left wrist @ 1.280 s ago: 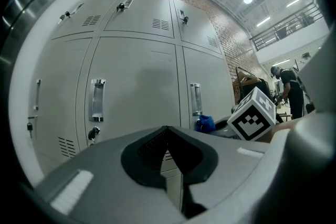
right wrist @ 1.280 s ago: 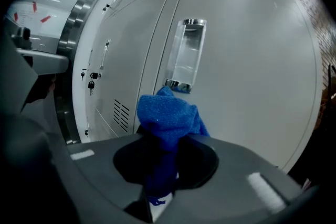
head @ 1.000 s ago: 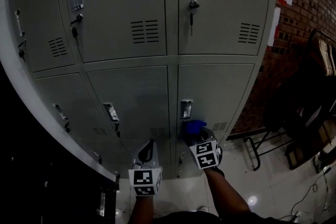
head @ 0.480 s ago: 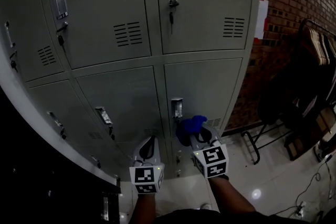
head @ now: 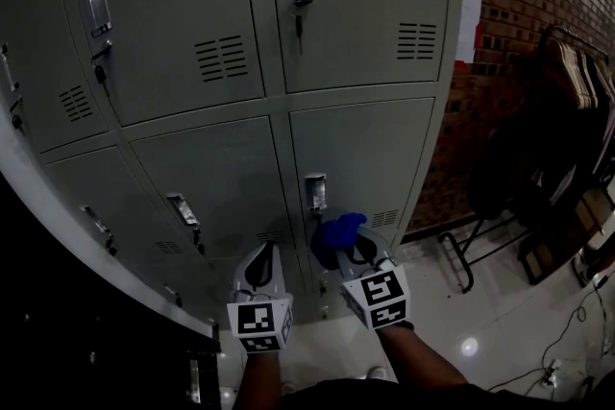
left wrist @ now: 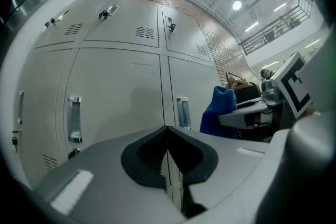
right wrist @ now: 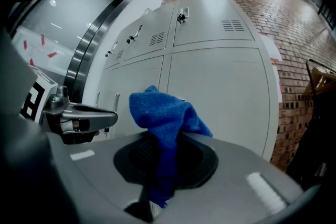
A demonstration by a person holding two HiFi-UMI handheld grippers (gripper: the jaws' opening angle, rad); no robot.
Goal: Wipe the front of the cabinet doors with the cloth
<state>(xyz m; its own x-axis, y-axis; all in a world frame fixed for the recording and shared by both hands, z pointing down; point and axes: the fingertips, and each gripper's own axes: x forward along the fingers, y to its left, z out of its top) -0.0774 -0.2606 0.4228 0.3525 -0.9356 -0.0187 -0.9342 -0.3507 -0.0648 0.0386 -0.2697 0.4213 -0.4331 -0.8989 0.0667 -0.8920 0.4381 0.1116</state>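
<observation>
1. Head view: my right claw [head: 348, 250] has the blue cloth [head: 333, 235] low at the lower right cabinet door [head: 370, 149], just under its handle [head: 314, 191]. Can't tell if the cloth touches the door. My left claw [head: 262, 256] hangs just beside it, facing the middle door [head: 231, 178].
2. Left gripper view: left claw clenched on nothing, cloth off to its right.
3. Right gripper view: right claw clamped on the cloth, with a bunched wad poking past the tips toward the door.
4. To do this well, I reckon: press the wad flat on the panel, sweep in overlapping passes, go round the handle, and keep the hard tips off the paint.
</observation>
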